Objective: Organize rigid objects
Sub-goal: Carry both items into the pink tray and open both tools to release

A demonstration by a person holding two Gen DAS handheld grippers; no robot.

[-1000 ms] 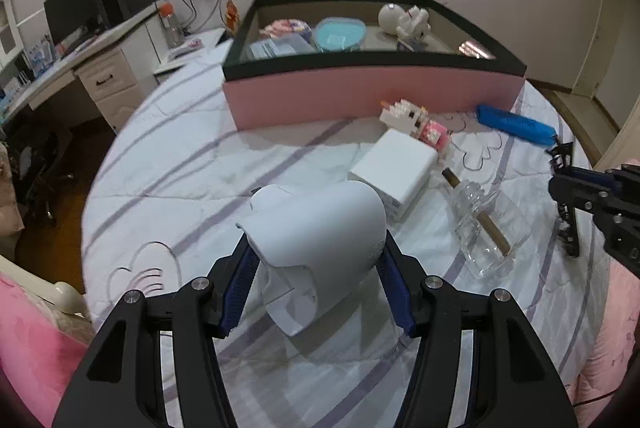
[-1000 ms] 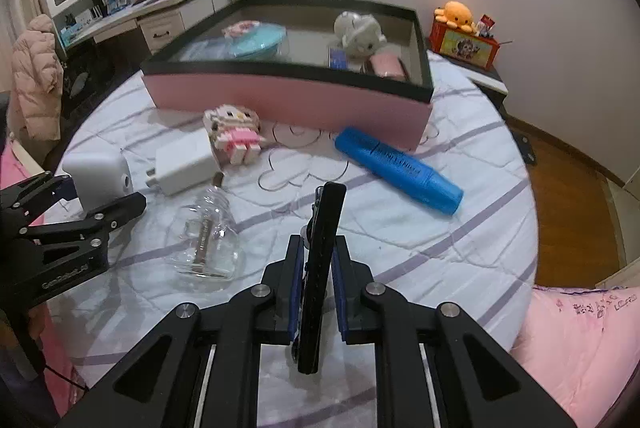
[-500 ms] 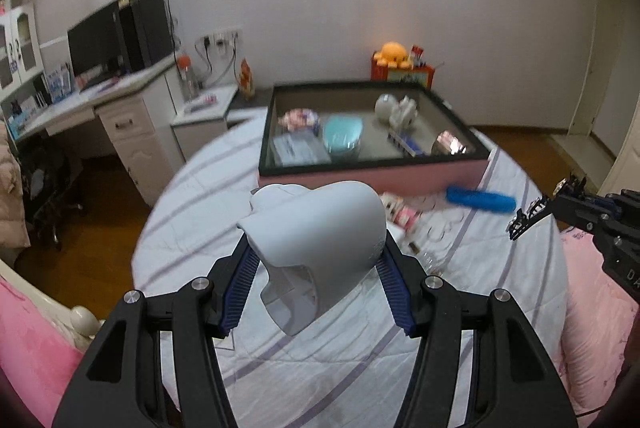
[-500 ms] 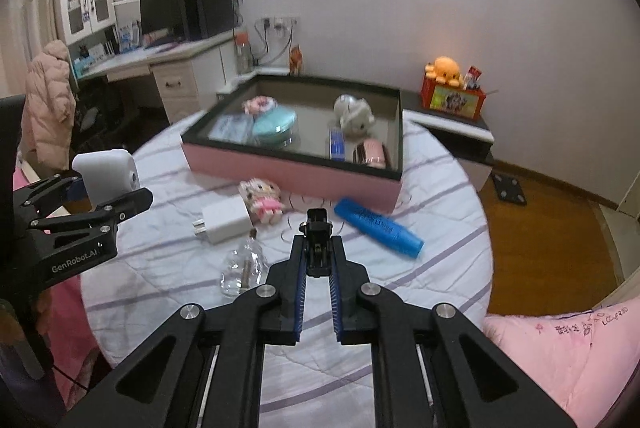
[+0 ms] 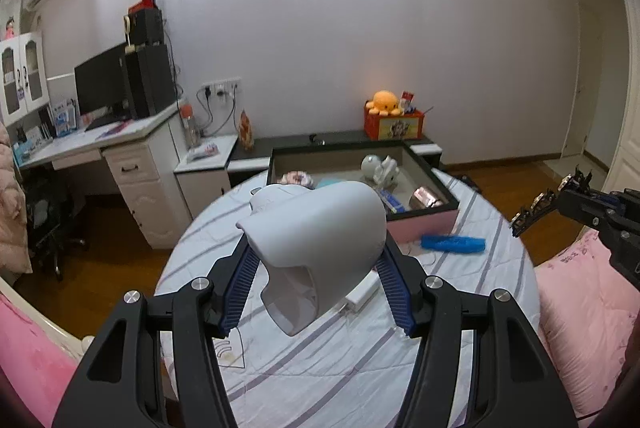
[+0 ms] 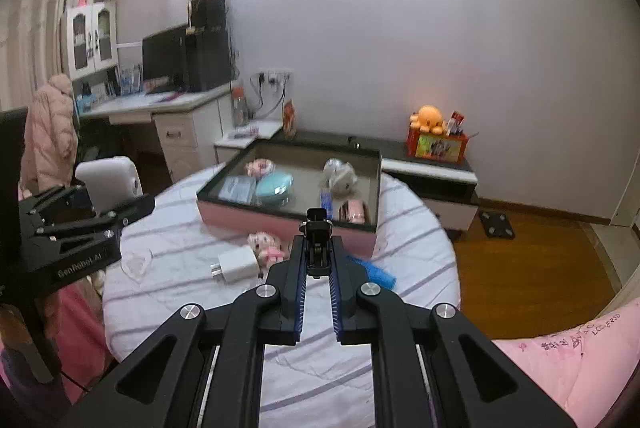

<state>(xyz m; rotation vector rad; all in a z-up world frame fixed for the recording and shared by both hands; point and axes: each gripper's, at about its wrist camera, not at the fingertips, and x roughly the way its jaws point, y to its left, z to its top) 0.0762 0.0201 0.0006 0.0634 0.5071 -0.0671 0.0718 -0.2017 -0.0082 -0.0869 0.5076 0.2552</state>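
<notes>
Grippers both rising off table (image 6: pixel 280 348) versus a second ago, view tipping up toward wall. We're seeing left gripper (image 5: pixel 316 280) clenching white rounded device (image 5: pixel 316 244), now lifting clear of cloth. Right gripper (image 6: pixel 318 268) pinching thin black item (image 6: pixel 318 228) edge-on, pads nearly touching. Pink tray (image 6: pixel 288 224) sitting ahead, partly filled. Charger (image 6: pixel 236 264), block figure (image 6: pixel 266 246), blue marker (image 6: pixel 372 270) remaining outside tray. We're judging both loads heading trayward.

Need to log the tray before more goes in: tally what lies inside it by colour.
Pink: 2, floral piece, shiny case
Teal: 1, oval case
White: 1, figurine
Blue: 1, small stick
Pale grey: 1, flat packet
Total: 6 in the tray
</notes>
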